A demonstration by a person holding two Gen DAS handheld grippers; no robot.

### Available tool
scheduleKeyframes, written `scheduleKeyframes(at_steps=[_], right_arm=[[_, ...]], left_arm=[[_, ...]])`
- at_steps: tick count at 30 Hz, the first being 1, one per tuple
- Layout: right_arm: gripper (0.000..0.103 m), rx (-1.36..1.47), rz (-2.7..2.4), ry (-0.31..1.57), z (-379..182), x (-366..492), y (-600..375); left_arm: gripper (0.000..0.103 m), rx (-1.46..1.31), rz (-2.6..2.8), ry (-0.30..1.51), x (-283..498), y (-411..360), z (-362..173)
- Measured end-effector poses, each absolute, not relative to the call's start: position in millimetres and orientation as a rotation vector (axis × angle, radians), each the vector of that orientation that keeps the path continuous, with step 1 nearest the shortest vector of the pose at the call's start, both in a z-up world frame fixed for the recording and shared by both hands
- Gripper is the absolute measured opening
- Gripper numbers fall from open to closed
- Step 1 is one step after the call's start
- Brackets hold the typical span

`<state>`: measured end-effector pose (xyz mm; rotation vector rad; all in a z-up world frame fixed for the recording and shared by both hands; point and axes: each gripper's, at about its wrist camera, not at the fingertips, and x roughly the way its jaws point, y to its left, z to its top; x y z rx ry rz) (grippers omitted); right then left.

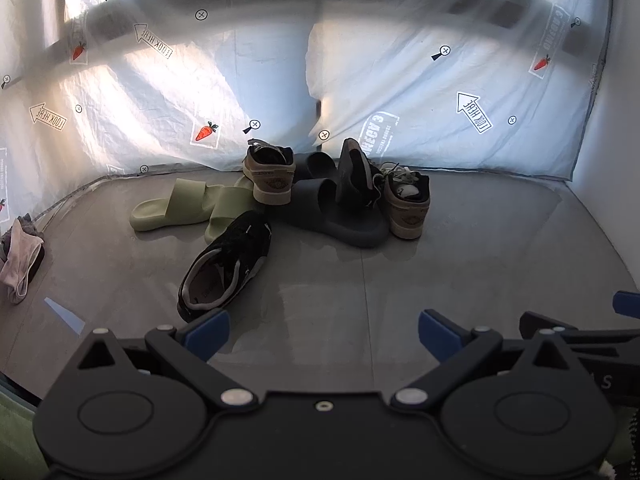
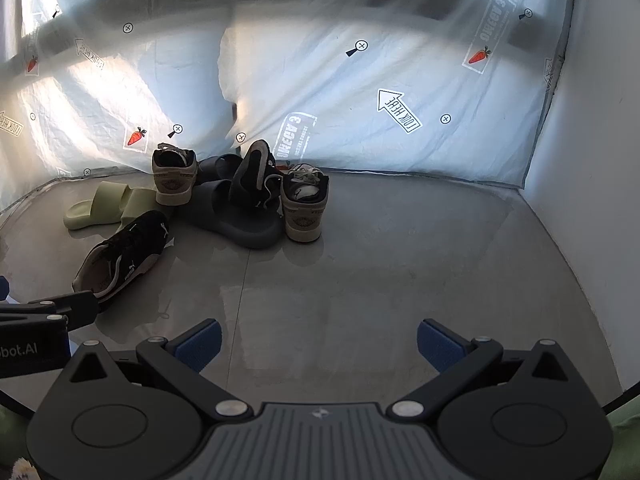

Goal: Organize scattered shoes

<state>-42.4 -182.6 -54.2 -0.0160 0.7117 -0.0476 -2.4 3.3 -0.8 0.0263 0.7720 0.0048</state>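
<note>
Shoes lie in a heap on the grey floor near the back sheet. A black sneaker (image 1: 224,268) (image 2: 124,256) lies nearest, at the left. Two green slides (image 1: 176,206) (image 2: 100,204) lie behind it. Two tan sneakers (image 1: 270,176) (image 1: 408,204) (image 2: 174,180) (image 2: 304,206) stand upright. Dark grey slides (image 1: 340,220) (image 2: 240,220) lie between them, with a second black sneaker (image 1: 354,172) (image 2: 252,176) propped on them. My left gripper (image 1: 324,334) is open and empty, short of the heap. My right gripper (image 2: 318,342) is open and empty, beside the left.
A white printed sheet (image 1: 440,80) (image 2: 360,80) hangs behind the shoes. A white wall (image 2: 592,160) stands at the right. Crumpled cloth (image 1: 20,260) lies on the floor at the far left. Bare grey floor (image 2: 400,280) spreads in front of the heap and to its right.
</note>
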Motion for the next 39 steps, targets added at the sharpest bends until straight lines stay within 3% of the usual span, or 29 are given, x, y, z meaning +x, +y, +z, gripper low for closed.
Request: scheduleKeyframes(at_steps=[39], right_arm=[[0.103,0.001,-0.023,0.731,-55,-35,-186]], left_arm=[[0.102,0.035,-0.034,0.795,-7,19,-6]])
